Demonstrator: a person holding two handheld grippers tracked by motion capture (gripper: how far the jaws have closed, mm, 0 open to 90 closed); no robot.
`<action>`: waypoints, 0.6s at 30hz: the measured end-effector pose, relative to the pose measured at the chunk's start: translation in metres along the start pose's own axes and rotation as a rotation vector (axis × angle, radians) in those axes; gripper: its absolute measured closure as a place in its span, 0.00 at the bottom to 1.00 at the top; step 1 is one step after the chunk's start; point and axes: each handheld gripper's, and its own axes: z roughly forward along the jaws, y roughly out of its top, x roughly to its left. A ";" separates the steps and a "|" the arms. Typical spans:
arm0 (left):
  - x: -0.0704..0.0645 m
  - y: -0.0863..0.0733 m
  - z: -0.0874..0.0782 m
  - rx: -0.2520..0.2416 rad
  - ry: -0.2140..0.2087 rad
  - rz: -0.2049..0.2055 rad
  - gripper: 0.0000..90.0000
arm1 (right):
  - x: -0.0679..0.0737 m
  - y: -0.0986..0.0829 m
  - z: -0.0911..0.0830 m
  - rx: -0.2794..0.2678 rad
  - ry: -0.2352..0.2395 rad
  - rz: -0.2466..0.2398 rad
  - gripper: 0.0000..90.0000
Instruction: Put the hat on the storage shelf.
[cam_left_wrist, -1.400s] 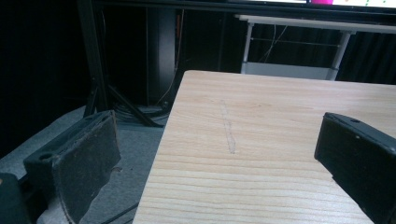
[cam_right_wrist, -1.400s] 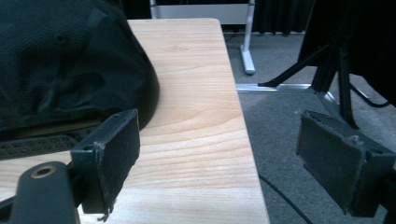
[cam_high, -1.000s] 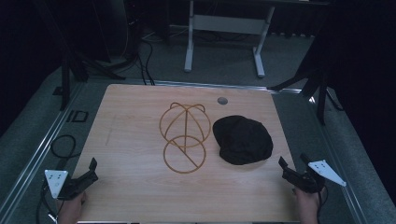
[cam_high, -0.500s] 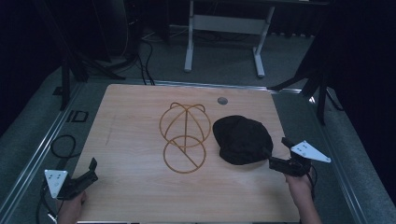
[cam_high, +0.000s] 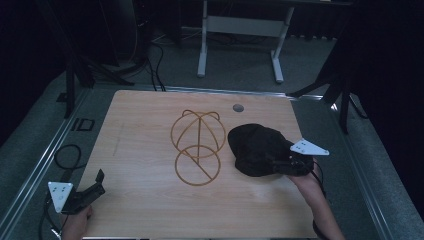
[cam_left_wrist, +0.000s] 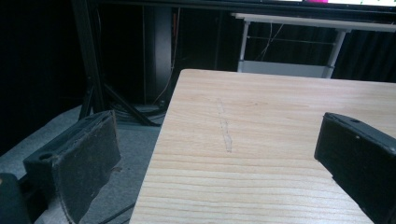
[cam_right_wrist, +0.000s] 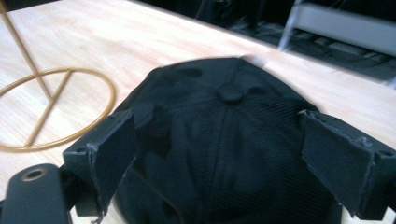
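My right tool (cam_right_wrist: 219, 154) gapes wide astride the black mesh fabric cap (cam_right_wrist: 224, 140); my left tool (cam_left_wrist: 219, 158), released, rests at the light wooden desk (cam_left_wrist: 261, 121) corner.

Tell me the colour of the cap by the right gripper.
Black, with a faint darker camouflage pattern; the cap shows best in the right gripper view.

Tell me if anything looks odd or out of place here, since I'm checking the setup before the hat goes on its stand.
Nothing stands out. The black cap lies flat on the table beside the upright gold wire stand, undamaged. The right tongs are open around the cap; the left tongs are open at the table's near corner.
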 end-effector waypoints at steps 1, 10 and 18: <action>0.000 0.000 0.000 0.001 -0.001 0.001 0.01 | 0.000 0.000 0.004 0.016 -0.012 -0.014 0.12; 0.000 0.000 0.000 0.002 -0.008 0.000 0.01 | -0.003 -0.007 0.020 0.105 -0.017 -0.016 0.30; 0.000 0.000 0.000 0.003 -0.010 -0.001 0.01 | -0.007 -0.013 0.025 0.124 -0.003 0.014 0.61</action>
